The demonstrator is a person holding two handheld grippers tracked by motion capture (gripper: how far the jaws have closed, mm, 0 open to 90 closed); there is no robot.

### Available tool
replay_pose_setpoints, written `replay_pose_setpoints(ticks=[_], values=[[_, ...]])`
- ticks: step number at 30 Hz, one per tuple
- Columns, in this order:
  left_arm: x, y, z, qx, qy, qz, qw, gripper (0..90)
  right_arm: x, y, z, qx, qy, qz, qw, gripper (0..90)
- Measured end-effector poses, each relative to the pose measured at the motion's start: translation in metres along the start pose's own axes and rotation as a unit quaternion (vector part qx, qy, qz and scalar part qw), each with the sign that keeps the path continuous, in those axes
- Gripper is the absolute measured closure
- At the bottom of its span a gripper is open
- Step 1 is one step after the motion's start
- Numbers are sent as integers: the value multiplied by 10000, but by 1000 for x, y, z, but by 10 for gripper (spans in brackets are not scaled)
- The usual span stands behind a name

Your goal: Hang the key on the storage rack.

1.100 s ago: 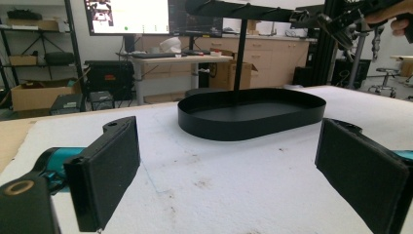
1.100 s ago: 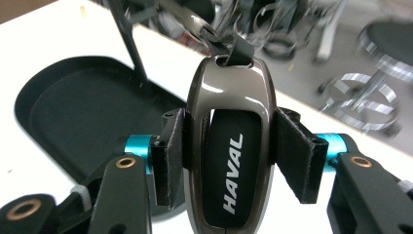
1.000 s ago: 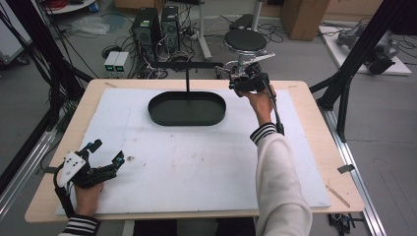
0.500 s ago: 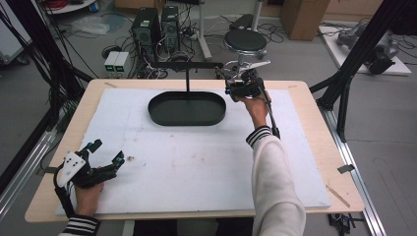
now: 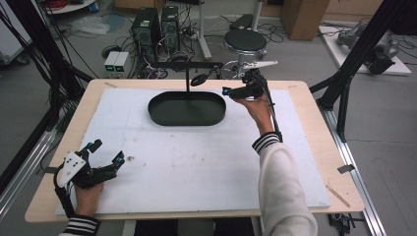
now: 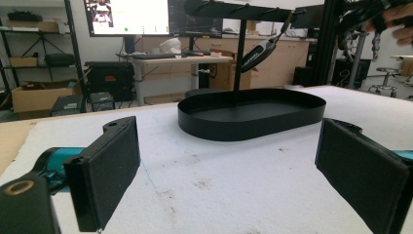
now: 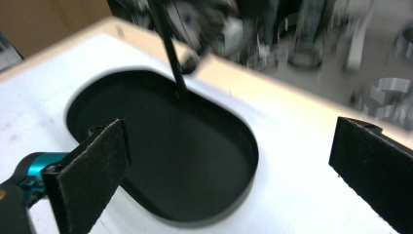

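A black oval tray (image 5: pixel 187 115) sits on a white mat (image 5: pixel 196 162) over the pale wooden table (image 5: pixel 324 142).

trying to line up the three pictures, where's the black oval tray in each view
High view: the black oval tray sits at the far middle of the white mat.
Left gripper view: it lies centre, beyond the open claw.
Right gripper view: it lies left of centre, below the open claw.
Shared landmark: the thin black upright post rising from the tray's far edge.
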State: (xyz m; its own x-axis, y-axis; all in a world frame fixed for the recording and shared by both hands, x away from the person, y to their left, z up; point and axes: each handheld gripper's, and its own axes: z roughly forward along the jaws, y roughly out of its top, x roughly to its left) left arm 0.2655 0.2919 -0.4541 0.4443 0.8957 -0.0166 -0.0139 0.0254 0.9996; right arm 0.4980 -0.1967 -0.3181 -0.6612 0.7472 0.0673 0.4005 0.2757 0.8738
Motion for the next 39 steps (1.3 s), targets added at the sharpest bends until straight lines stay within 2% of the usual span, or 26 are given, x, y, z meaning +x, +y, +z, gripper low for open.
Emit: replay_pose_setpoints(ticks=[4, 8, 10, 13, 16, 17, 19, 26, 31, 35, 37, 38, 39], values=[[0, 0, 0, -1, 5, 8, 10000, 96, 5, -7, -29, -399, 191, -98, 9990, 4], [0, 0, 0, -2, 11, 13, 10000, 96, 5, -28, -61, -737, 403, -299, 9960, 4], [0, 0, 0, -1, 7, 0, 10000, 96, 5, -44, -77, -875, 526, -432, 9938, 4], [0, 0, 0, 2, 7, 14, 10000, 96, 7, -73, -99, -1186, 512, -605, 9898, 3], [0, 0, 0, 16, 14, -15, 10000, 96, 7, -102, -117, -1490, 544, -611, 9855, 3], [0, 0, 0, 6, 11, -6, 10000, 96, 8, -107, -122, -1349, 508, -537, 9881, 3], [0, 0, 0, 3, 16, 5, 10000, 96, 10, -124, -130, -1696, 438, -585, 9828, 4], [-1, 0, 0, -23, 12, 20, 10000, 96, 13, -171, -136, -1831, 379, -472, 9812, 4], [-1, 0, -1, -52, 11, 44, 10000, 96, 17, -198, -137, -1887, 214, -431, 9808, 4], [-1, 0, -1, -57, 13, 45, 10000, 96, 19, -217, -139, -2192, 6, -433, 9747, 4], [-1, 0, -1, -57, 13, 50, 10000, 96, 20, -222, -138, -2231, 66, -407, 9739, 4], [-1, 0, -1, -56, 9, 48, 10000, 96, 20, -225, -137, -2272, 60, -479, 9726, 4], [-1, 0, -1, -55, 18, 31, 10000, 96, 21, -229, -135, -2249, 72, -395, 9735, 4]])
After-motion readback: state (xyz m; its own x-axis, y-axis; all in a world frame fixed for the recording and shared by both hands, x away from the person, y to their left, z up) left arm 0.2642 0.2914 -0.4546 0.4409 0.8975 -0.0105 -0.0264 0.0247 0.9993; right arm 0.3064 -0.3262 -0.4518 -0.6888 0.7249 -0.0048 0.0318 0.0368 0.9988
